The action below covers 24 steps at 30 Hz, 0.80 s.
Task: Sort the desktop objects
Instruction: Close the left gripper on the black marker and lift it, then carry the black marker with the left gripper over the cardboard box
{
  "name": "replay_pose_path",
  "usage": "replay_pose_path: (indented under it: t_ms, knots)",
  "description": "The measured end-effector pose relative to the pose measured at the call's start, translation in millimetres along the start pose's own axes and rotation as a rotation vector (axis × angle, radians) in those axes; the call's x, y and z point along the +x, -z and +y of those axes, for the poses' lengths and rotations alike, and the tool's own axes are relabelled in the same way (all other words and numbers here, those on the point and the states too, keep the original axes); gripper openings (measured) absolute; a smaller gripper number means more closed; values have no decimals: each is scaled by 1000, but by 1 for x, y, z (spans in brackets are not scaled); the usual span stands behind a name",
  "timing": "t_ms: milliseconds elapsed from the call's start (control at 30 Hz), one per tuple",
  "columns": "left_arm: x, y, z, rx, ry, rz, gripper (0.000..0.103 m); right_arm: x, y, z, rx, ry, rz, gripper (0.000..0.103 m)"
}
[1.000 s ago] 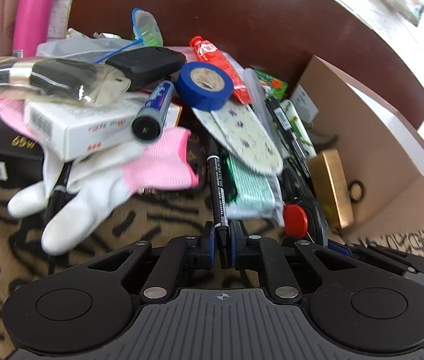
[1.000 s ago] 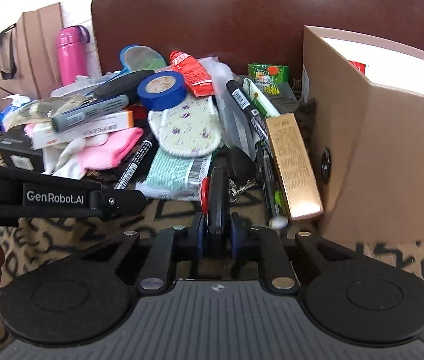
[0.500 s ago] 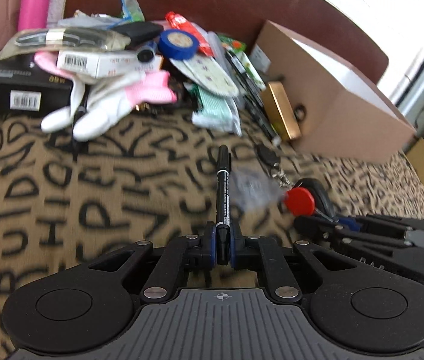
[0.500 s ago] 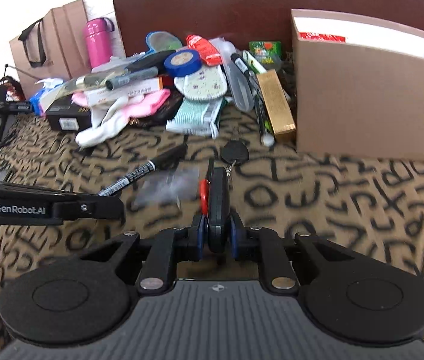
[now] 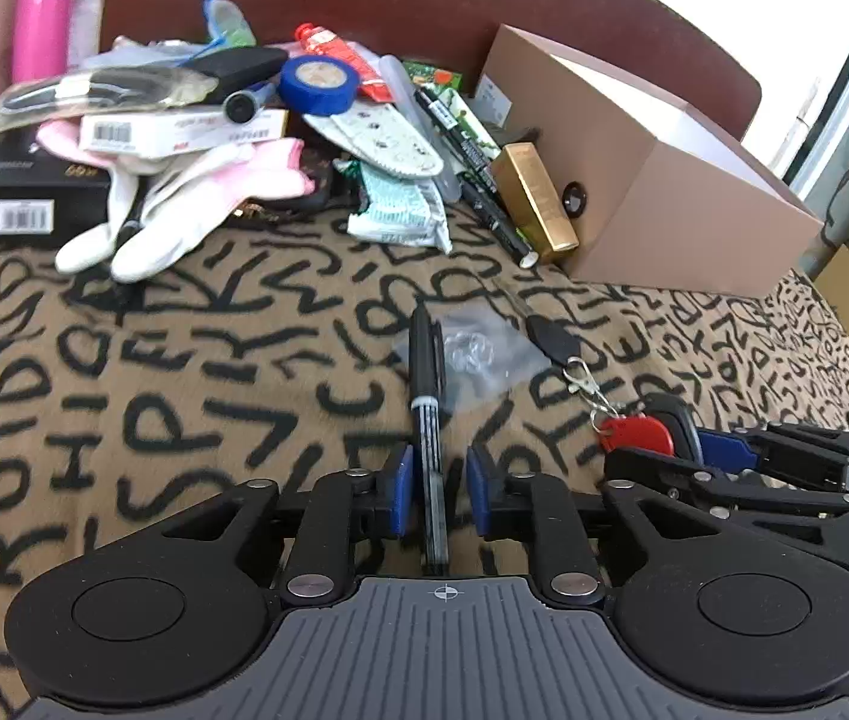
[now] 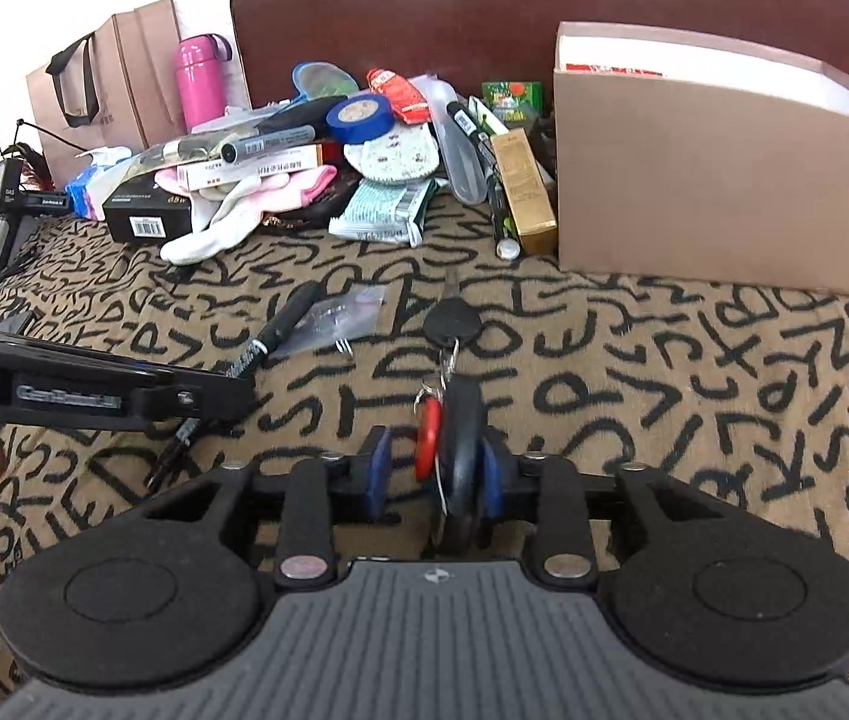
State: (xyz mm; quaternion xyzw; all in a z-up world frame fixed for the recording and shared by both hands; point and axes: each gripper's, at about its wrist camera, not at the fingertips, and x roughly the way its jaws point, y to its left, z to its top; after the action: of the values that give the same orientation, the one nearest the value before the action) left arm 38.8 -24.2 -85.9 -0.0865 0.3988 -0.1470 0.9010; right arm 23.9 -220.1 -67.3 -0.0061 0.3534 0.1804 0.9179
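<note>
A black marker pen (image 5: 427, 384) lies on the lettered cloth (image 5: 154, 408), its rear end between the jaws of my left gripper (image 5: 439, 489). The jaws are opening and both blue pads stand clear of the pen. In the right wrist view a key bunch with a red tag (image 6: 427, 438) and a black fob (image 6: 463, 450) sits between the opening jaws of my right gripper (image 6: 435, 471). The fob leans on the right pad and the left pad is apart from it. A black car key (image 6: 453, 321) on the same ring lies ahead on the cloth.
A clear plastic bag (image 5: 478, 354) lies beside the pen. A mixed pile runs along the back: blue tape (image 5: 319, 84), white and pink gloves (image 5: 184, 210), a black box (image 5: 22, 192), a gold box (image 5: 535, 204). A cardboard box (image 6: 724, 180) stands at the right, a pink bottle (image 6: 201, 84) at the back left.
Both grippers drew back from the pile onto the open cloth, the left with the pen, the right with the keys. Both jaws then parted and let go of them.
</note>
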Motion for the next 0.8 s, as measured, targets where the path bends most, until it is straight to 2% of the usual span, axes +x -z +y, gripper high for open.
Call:
replay_pose_path:
  t_ms: [67,100,133,200,233,333,367,400,500,533,700,767,800]
  knots:
    - [3,-3,-2,7,-7,2,36,4,-2,-1,1,5,2,42]
    - [4,-4,-3,11,-7,7,32,6,-3,-2,3,4,5,43]
    - [3,-4,-4,18,-9,11,18,6,-3,-3,2,2,9,43]
    - [4,-3,-4,24,1,21,19,7,-4,-4,-6,-6,13,43]
    - [4,-2,-4,27,-1,18,26,8,-5,-4,-8,-11,17,43]
    - [6,-2,-6,33,-3,17,30,10,-6,0,-27,-17,25,40]
    - [6,-2,-8,42,-1,20,29,11,-6,1,-33,-24,30,34]
    - [6,-3,-9,51,-3,21,22,11,-6,3,-39,-32,36,27]
    - [7,-2,-10,56,-1,24,24,11,-7,6,-50,-30,40,27]
    - [7,-1,-10,57,1,23,31,12,-7,6,-50,-29,41,27]
    - [11,0,-14,82,-3,10,30,15,-7,6,-57,-23,42,27]
    - [13,0,-15,90,-11,8,20,18,-7,4,-50,-22,37,21]
    - [13,-1,-16,95,-13,11,8,18,-8,2,-35,-29,37,21]
